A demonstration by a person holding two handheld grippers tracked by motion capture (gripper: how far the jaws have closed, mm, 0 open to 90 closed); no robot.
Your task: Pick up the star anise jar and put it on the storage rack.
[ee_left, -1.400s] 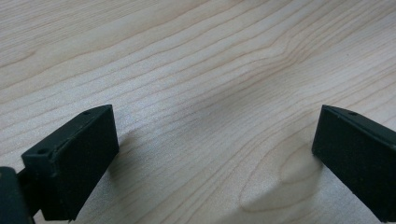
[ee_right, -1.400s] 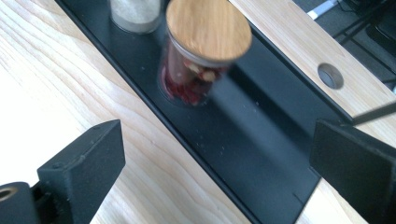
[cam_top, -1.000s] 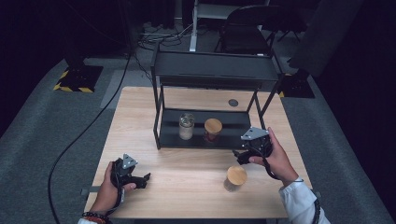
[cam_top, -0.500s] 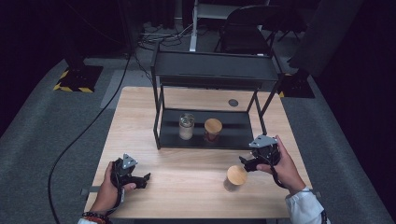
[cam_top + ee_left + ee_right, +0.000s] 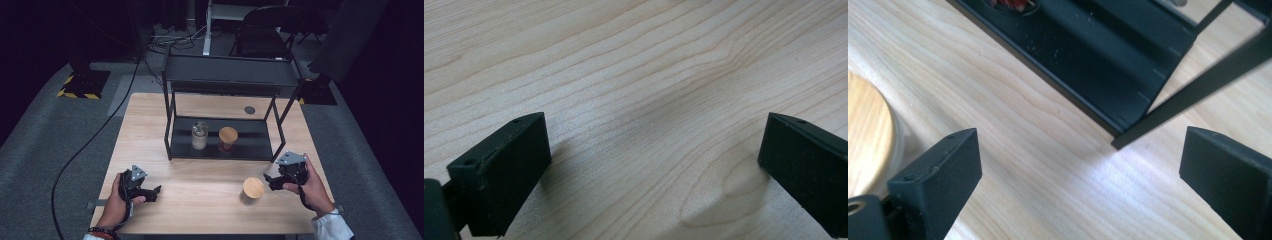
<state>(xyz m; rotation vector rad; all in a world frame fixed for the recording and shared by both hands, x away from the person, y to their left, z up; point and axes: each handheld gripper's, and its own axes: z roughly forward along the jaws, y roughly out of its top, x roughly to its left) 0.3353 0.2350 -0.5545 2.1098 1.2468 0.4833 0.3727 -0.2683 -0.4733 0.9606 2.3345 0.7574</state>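
Note:
A jar with a round wooden lid (image 5: 253, 189) stands on the table in front of the black shelf rack (image 5: 230, 75). My right gripper (image 5: 271, 181) is just to the right of it, open, with nothing between its jaws. In the right gripper view the lid (image 5: 865, 140) lies at the left edge, beside my open right gripper (image 5: 1080, 145), which looks at the rack's lower tray (image 5: 1108, 55) and a leg (image 5: 1193, 90). My left gripper (image 5: 152, 192) rests open at the near left, and in its own view the left gripper (image 5: 654, 130) has bare wood between its jaws.
On the rack's lower tray stand a clear glass jar (image 5: 199, 135) and a second wooden-lidded jar (image 5: 228, 138). A small dark round mark (image 5: 249, 109) sits on the table behind the rack. A black cable (image 5: 95, 135) runs off the table's left side.
My right hand has drawn back to the right and toward the near edge, away from the rack. The wooden-lidded jar stays on the table. The left hand has kept still.

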